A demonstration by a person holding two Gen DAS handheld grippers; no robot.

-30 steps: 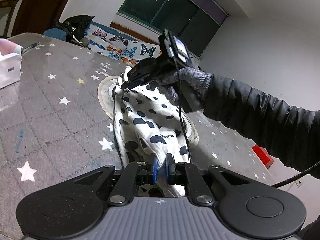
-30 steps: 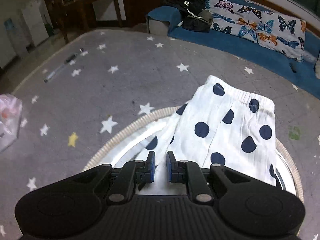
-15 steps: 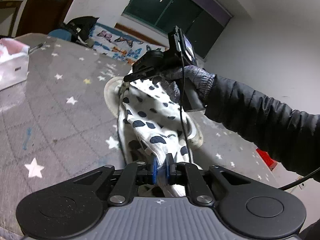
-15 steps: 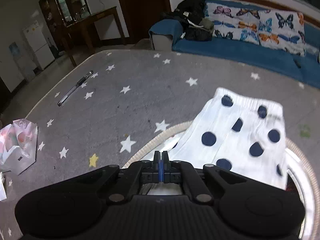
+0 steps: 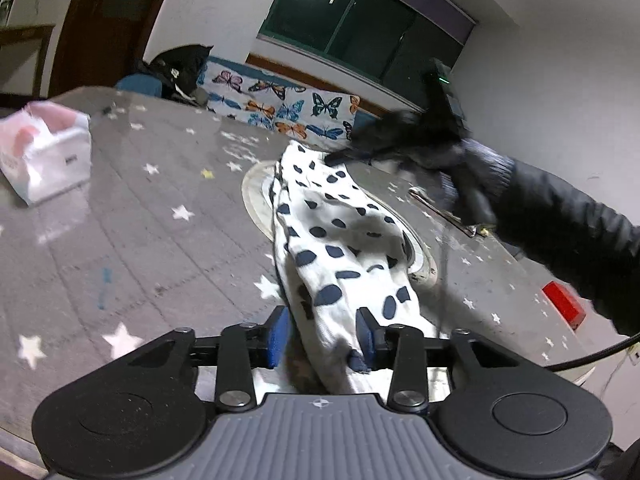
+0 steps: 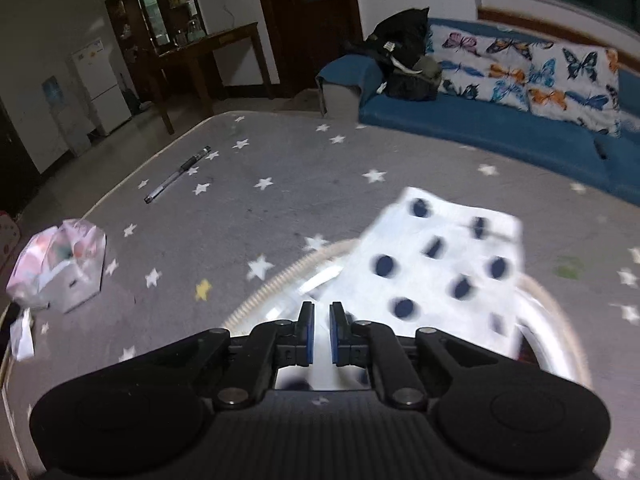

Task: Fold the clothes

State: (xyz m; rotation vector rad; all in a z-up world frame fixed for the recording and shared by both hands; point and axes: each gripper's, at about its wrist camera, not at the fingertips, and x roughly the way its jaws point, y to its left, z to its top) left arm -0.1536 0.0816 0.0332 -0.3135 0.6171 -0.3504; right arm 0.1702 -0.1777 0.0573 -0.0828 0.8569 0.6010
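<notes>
A white garment with dark blue dots (image 5: 340,248) lies stretched over a round mat (image 5: 256,196) on the grey star-print table. My left gripper (image 5: 322,334) is open, its blue pads apart on either side of the garment's near end, which hangs loose between them. My right gripper (image 5: 340,156) shows in the left wrist view at the garment's far end, blurred, held by a gloved hand. In the right wrist view the right gripper (image 6: 322,330) is open with a narrow gap, and the dotted garment (image 6: 440,264) lies blurred just ahead and to the right.
A white tissue box in a plastic bag (image 5: 44,160) stands at the table's left, and shows in the right wrist view too (image 6: 60,272). A pen (image 6: 178,174) lies near the far edge. A red block (image 5: 562,310) sits at the right. A blue sofa with butterfly cushions (image 6: 520,120) is beyond.
My left gripper has opened and let go of the garment's near end. My right gripper, shut half a second ago, has opened slightly and lifted away from the far end.
</notes>
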